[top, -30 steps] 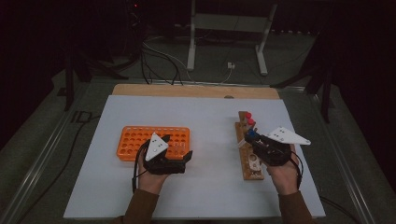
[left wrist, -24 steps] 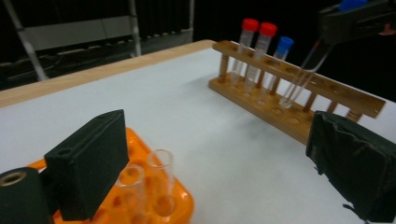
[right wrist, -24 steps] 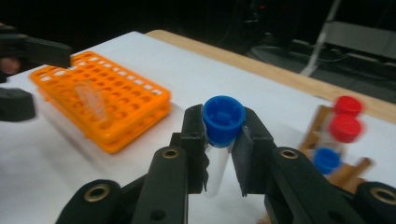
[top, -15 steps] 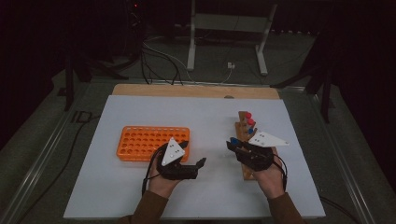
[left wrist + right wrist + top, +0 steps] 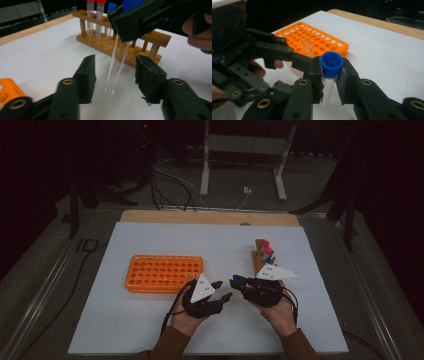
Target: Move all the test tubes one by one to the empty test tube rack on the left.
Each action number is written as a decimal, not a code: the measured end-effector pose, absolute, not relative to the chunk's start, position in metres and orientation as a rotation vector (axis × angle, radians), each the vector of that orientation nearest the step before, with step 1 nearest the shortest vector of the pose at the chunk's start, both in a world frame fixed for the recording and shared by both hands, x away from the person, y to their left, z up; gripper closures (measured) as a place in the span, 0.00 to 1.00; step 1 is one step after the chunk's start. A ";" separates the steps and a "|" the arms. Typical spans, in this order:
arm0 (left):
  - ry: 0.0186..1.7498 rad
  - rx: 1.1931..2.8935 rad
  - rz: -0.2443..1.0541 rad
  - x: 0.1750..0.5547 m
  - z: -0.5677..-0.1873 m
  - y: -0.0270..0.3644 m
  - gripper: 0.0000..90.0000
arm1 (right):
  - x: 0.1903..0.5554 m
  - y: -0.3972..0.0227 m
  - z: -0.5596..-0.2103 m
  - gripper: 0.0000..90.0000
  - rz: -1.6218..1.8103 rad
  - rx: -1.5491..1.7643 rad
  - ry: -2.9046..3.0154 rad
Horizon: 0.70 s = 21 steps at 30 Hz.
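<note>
Right gripper (image 5: 329, 82) is clamped on the blue-capped tube (image 5: 117, 65) near its cap, centre of frame. Tube hangs upright, its lower end between the left gripper's (image 5: 116, 76) jaws, which have been closing but aren't touching yet.

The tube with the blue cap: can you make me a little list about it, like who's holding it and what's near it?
thing: clear tube with a blue cap
held by: right gripper, jaws shut just under the cap
left gripper: jaws have just been closing; the tube's lower end hangs between them, pads not touching it
wooden rack: behind, holds two red-capped tubes and one blue-capped
orange rack: on the white sheet, on the left gripper's side
</note>
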<state>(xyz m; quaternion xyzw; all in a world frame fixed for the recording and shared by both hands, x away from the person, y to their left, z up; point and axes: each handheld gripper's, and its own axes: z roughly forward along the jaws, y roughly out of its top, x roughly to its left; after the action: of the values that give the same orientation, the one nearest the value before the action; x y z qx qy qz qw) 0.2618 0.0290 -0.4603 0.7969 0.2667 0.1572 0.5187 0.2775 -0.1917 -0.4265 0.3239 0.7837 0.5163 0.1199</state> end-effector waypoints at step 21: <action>0.587 1.924 0.370 0.258 -0.460 0.026 0.86 | 0.275 -0.182 -0.430 0.82 1.577 0.919 2.353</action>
<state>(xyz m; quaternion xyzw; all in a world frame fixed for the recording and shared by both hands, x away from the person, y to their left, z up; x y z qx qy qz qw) 0.2581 0.0256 -0.4604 0.8030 0.2451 0.1545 0.5208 0.2749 -0.1821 -0.4302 0.3075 0.7875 0.5278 0.0818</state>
